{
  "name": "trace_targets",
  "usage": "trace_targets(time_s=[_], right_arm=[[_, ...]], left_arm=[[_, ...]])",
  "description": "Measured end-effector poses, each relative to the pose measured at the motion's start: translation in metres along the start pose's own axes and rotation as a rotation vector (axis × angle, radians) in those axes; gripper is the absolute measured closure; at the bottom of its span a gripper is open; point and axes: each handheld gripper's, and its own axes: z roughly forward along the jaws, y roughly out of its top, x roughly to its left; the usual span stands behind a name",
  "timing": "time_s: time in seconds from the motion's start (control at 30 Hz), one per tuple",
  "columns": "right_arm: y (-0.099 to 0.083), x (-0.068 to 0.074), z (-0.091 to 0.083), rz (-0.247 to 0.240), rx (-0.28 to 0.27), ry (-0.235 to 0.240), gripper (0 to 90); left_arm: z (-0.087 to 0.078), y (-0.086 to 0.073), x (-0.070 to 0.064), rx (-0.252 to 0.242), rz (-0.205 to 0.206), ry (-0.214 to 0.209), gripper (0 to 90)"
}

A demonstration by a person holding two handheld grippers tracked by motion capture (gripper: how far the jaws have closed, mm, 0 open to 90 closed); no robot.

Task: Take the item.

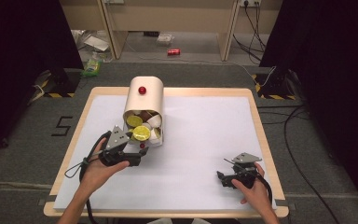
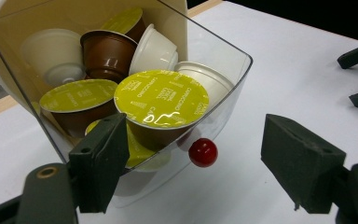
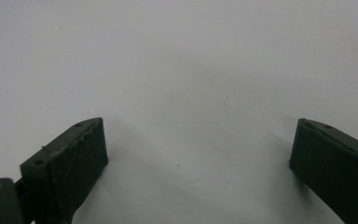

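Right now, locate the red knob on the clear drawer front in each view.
High view: red knob left of centre, just ahead of the left gripper.
Left gripper view: knob low centre, between the open jaws.
Right gripper view: not in it.
Shared landmark: yellow-lidded capsule.

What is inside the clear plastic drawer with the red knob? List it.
The clear plastic drawer holds round coffee capsules: yellow-green foil-lidded capsules, a brown capsule and white capsules. Lower capsules are covered by those on top, so no full count.

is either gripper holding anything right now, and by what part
Nothing is held. The left gripper stands open at the capsule dispenser's red knob; the right gripper is open over the table.
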Motion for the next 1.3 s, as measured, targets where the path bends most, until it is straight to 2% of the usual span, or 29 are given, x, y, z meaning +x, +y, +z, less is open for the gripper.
trace_targets(time_s=[0.73, 0.93, 1.3], right_arm=[[0.0000, 0.0000, 0.0000, 0.000, 0.000, 0.000, 4.4], [0.0000, 0.0001, 0.0000, 0.001, 0.001, 0.000, 4.4], [0.0000, 0.0000, 0.0000, 0.000, 0.000, 0.000, 4.4]], left_arm=[[-0.0049, -0.0072, -0.0076, -0.006, -0.003, -0.004, 23.3], [-0.0045, -0.0046, -0.0051, 0.000, -0.018, -0.017, 23.0], [-0.0053, 0.0024, -0.0021, -0.016, -0.021, -0.010, 22.0]])
